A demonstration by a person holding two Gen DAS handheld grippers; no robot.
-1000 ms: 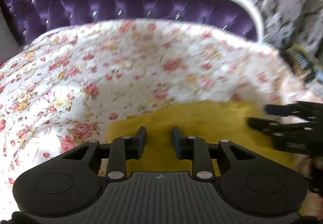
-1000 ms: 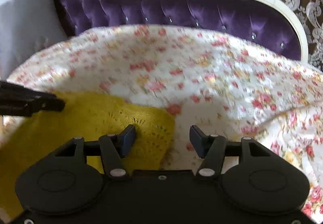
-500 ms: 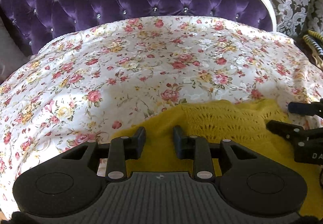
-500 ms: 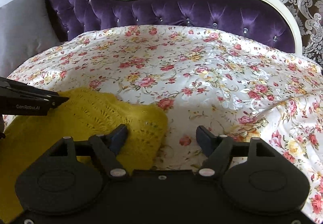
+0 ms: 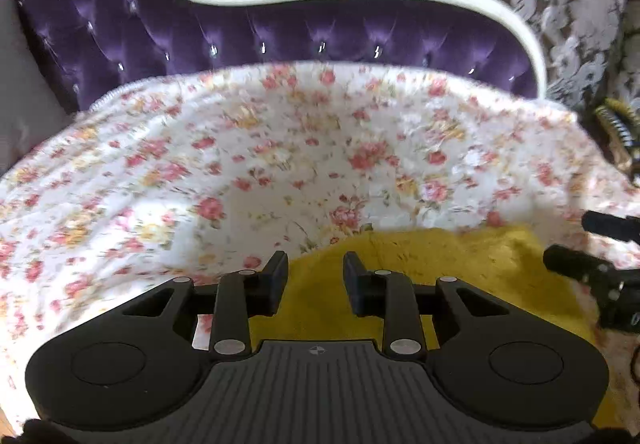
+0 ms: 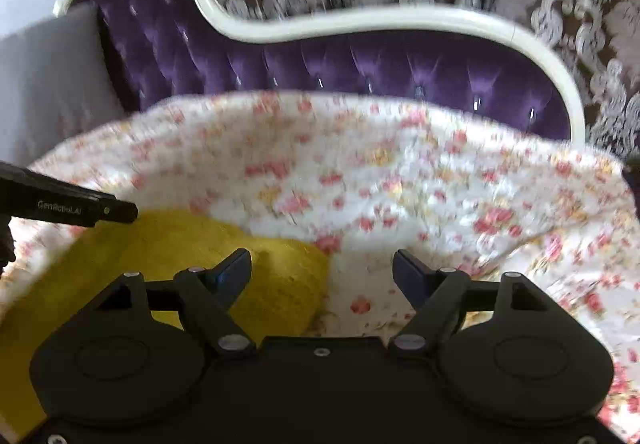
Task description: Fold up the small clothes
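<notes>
Left gripper (image 5: 316,276), lower centre of its view: jaws slightly apart, nothing gripped, poised over the yellow knitted garment (image 5: 460,276). Right gripper (image 6: 322,270), lower centre of its view: jaws wide and just been opening, empty, straddling the garment's right edge. The garment lies on the floral bedspread (image 5: 280,148), low in both frames. Beyond, across the upper frame, the purple tufted headboard (image 5: 320,40) with cream trim; patterned wall behind.

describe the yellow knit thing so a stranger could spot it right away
Find the purple tufted sofa with its cream frame, then the white floral sheet spread over the seat. At the sheet's near edge lies the mustard-yellow knitted garment, the only plain, unpatterned cloth there.
</notes>
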